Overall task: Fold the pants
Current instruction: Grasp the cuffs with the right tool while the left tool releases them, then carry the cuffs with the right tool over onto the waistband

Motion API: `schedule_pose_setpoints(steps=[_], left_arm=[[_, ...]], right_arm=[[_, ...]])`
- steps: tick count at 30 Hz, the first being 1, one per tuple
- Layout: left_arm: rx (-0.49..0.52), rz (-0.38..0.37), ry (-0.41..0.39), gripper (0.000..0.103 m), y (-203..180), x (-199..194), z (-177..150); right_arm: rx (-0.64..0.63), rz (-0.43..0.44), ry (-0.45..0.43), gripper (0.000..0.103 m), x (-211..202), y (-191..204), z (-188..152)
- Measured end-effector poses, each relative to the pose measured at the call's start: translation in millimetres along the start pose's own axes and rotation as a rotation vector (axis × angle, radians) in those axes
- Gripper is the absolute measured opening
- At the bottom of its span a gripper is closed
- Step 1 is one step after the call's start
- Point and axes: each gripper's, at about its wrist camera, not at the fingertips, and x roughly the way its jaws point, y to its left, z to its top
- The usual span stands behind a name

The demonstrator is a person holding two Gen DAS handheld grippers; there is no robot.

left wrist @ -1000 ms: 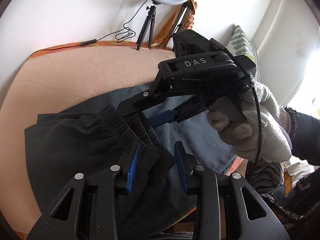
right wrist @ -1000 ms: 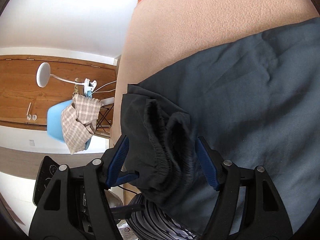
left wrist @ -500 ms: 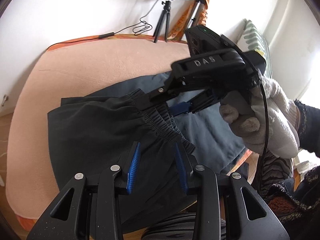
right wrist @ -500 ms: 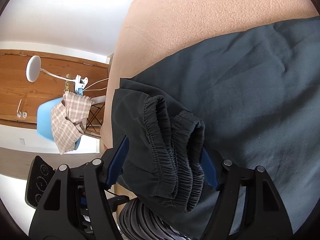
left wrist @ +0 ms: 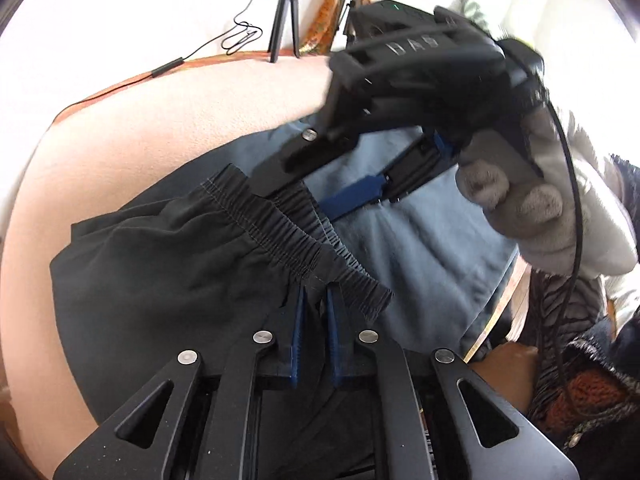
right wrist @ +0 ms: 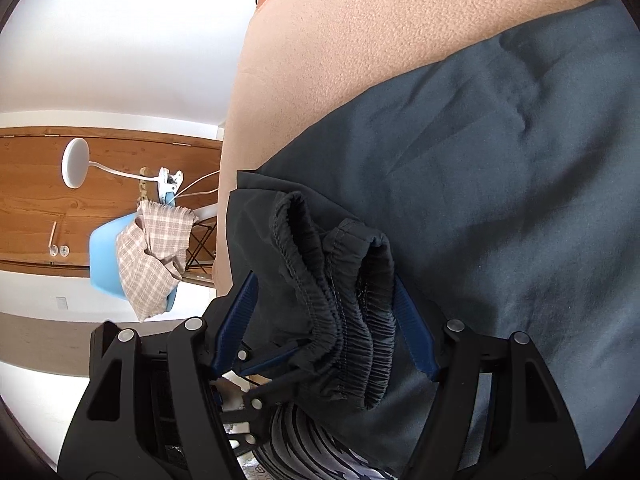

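Note:
Dark grey pants (left wrist: pixel 160 272) (right wrist: pixel 520 160) lie spread on a peach-covered surface (left wrist: pixel 160 112) (right wrist: pixel 400 40). Their elastic waistband (left wrist: pixel 280 236) (right wrist: pixel 348 320) is bunched in folds near the front edge. My left gripper (left wrist: pixel 316 292) is closing its jaws, and the blue pads pinch the waistband's edge. My right gripper (left wrist: pixel 294 200) (right wrist: pixel 324 284), held by a gloved hand (left wrist: pixel 540 200), stands wide. The gathered waistband sits between its pads, with one finger above the folds and one below.
A small tripod (left wrist: pixel 284 12) and a black cable (left wrist: pixel 172 66) stand at the far edge by the white wall. Off the surface's left end are a blue chair (right wrist: pixel 104 256) draped with a checked cloth (right wrist: pixel 152 256) and a white lamp (right wrist: pixel 76 162). The person's striped clothing (right wrist: pixel 312 440) is at the near edge.
My left gripper's jaws have come together on the waistband. The right gripper has slid further over the folds, which now fill the space between its pads.

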Motion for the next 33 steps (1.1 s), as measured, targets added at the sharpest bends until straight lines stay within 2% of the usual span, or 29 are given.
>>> schedule_pose_setpoints(steps=[2, 5, 6, 8, 12, 14, 15, 16, 17, 18, 20, 21, 24, 28, 30, 33], left_arm=[[-0.024, -0.040, -0.012, 0.008, 3, -7, -1], [0.023, -0.109, -0.005, 0.008, -8, -11, -2], [0.054, -0.114, 0.006, 0.008, -14, -10, -1], [0.101, -0.077, 0.032, 0.008, -22, -2, 1], [0.092, -0.090, 0.041, 0.008, -24, 6, 2], [0.102, -0.073, 0.051, 0.009, -25, 9, 4], [0.102, -0.066, 0.056, 0.011, -26, 8, 1], [0.098, -0.058, 0.063, 0.012, -26, 6, 0], [0.093, -0.048, 0.060, 0.014, -25, 2, 1], [0.081, -0.041, 0.052, 0.020, -26, -4, -2], [0.037, -0.024, 0.025, 0.030, -20, -18, -5], [0.016, -0.010, 0.001, 0.032, -18, -26, -7], [-0.077, 0.057, -0.079, 0.032, -5, -53, -18], [-0.208, 0.092, -0.199, 0.034, 8, -86, -33], [-0.240, 0.113, -0.229, 0.048, 14, -94, -33], [-0.248, 0.135, -0.248, 0.052, 10, -101, -31]], right_arm=[[-0.004, 0.007, 0.007, 0.072, 0, 0, -4], [-0.003, 0.013, 0.007, 0.072, 0, -2, -4], [-0.002, 0.014, 0.006, 0.073, 1, -2, -4], [-0.007, 0.015, 0.003, 0.074, 5, 1, -4], [-0.057, 0.002, 0.002, 0.075, 10, 10, -8], [-0.096, -0.045, -0.006, 0.067, 12, 16, -11], [-0.116, -0.075, -0.006, 0.052, 13, 18, -11], [-0.132, -0.096, -0.005, 0.033, 14, 19, -11], [-0.137, -0.106, -0.003, 0.025, 15, 19, -11], [-0.137, -0.103, -0.005, 0.021, 14, 18, -11], [-0.146, -0.100, -0.023, 0.018, 11, 19, -11], [-0.154, -0.100, -0.033, 0.017, 9, 20, -12], [-0.182, -0.091, -0.061, 0.016, -2, 26, -15], [-0.242, -0.118, -0.088, 0.015, -26, 35, -21], [-0.247, -0.125, -0.098, 0.015, -41, 34, -22], [-0.244, -0.144, -0.118, 0.015, -65, 27, -23]])
